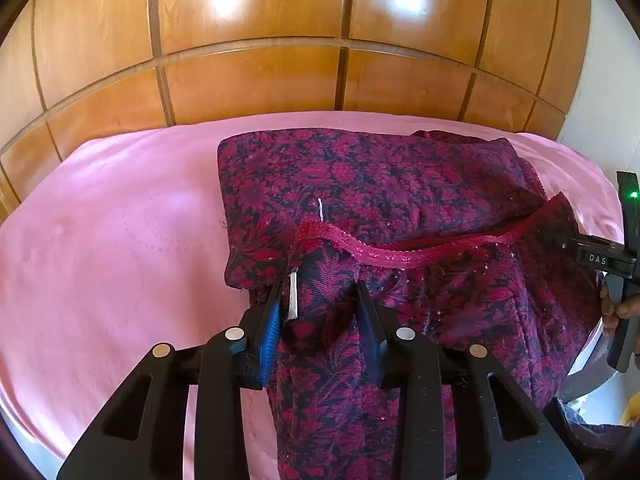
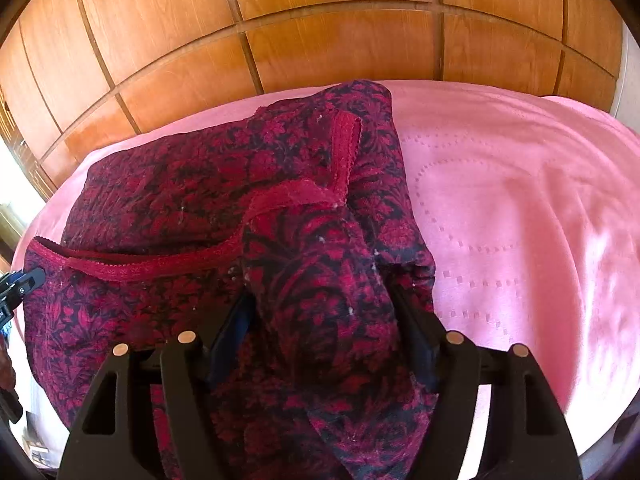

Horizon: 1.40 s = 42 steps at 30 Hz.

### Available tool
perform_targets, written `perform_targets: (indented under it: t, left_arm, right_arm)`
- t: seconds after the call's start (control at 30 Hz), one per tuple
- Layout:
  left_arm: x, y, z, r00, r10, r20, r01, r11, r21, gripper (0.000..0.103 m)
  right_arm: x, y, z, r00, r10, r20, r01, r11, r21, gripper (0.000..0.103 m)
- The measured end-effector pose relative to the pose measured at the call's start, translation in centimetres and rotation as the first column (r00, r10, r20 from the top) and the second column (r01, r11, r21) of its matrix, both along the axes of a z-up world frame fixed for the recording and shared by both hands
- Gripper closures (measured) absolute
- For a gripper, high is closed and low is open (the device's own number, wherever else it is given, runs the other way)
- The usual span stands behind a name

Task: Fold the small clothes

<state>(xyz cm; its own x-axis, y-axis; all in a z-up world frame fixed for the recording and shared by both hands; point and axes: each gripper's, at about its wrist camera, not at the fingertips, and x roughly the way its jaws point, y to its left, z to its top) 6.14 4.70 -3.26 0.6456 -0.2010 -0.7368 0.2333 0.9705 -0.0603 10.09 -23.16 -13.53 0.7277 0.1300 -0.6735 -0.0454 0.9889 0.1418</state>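
Note:
A dark red and navy floral garment point(image 1: 360, 184) with a red lace hem point(image 1: 384, 254) lies partly folded on the pink cloth. My left gripper point(image 1: 320, 280) is shut on its near left corner, with a small white label beside the left finger. My right gripper point(image 2: 324, 304) is shut on the garment point(image 2: 180, 184) at its near right corner, and the cloth drapes over and between the fingers. The right gripper also shows at the right edge of the left wrist view point(image 1: 560, 240). The left gripper shows at the left edge of the right wrist view point(image 2: 24, 280).
A pink embossed cloth point(image 1: 120, 240) covers the table, also seen in the right wrist view point(image 2: 520, 208). A wooden panelled wardrobe point(image 1: 256, 40) stands right behind the table. A white wall point(image 1: 600, 80) is at the far right.

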Motion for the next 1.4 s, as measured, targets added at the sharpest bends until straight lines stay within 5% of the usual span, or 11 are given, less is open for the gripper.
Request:
perform_targets:
  t: [0.33, 0.57, 0.73, 0.9, 1.0, 1.1, 1.23, 1.3, 1.4]
  left_arm:
    - [-0.2, -0.2, 0.2, 1.000, 0.005, 0.010, -0.005, 1.000, 0.010, 0.069]
    - [-0.3, -0.3, 0.1, 1.000, 0.016, 0.020, -0.017, 1.000, 0.009, 0.069]
    - [-0.3, 0.2, -0.2, 0.999, 0.029, 0.022, -0.029, 0.999, -0.024, 0.087]
    - [0.4, 2.5, -1.5, 0.995, 0.089, -0.038, -0.095, 0.978, -0.187, 0.089]
    - [-0.1, 3.5, -1.1, 0.997, 0.071, -0.023, -0.074, 0.958, -0.276, 0.087]
    - [-0.5, 3.7, -0.8, 0.999, 0.045, -0.002, -0.044, 0.954, -0.295, 0.073]
    - [-0.2, 3.2, -1.0, 0.999, 0.036, -0.007, -0.037, 0.957, -0.287, 0.072]
    - [-0.2, 2.9, -1.2, 0.999, 0.037, -0.013, -0.040, 0.959, -0.280, 0.081]
    - [-1.1, 3.1, -0.6, 0.999, 0.043, 0.013, -0.038, 0.960, -0.276, 0.088]
  right_arm:
    - [-1.2, 0.8, 2.8, 0.996, 0.004, 0.088, 0.003, 0.997, -0.080, 0.033]
    - [-0.9, 1.7, 3.3, 0.995, 0.035, 0.090, -0.024, 0.993, -0.119, 0.065]
    - [-0.3, 1.6, 2.7, 0.998, 0.021, 0.064, -0.013, 0.991, -0.134, 0.078]
    - [0.6, 0.5, 1.7, 1.000, 0.008, 0.027, -0.006, 0.997, -0.075, 0.077]
    - [-0.1, 0.0, 2.7, 0.999, 0.028, 0.043, -0.027, 0.999, -0.035, 0.067]
    - [-1.0, 0.1, 3.5, 0.996, 0.058, 0.067, -0.055, 0.998, -0.044, 0.058]
    - [-1.4, 0.6, 3.0, 0.996, 0.069, 0.061, -0.063, 0.994, -0.088, 0.058]
    - [-1.2, 0.5, 2.4, 0.997, 0.064, 0.047, -0.060, 0.995, -0.085, 0.060]
    - [-1.4, 0.3, 2.3, 0.996, 0.081, 0.032, -0.078, 0.993, -0.085, 0.080]
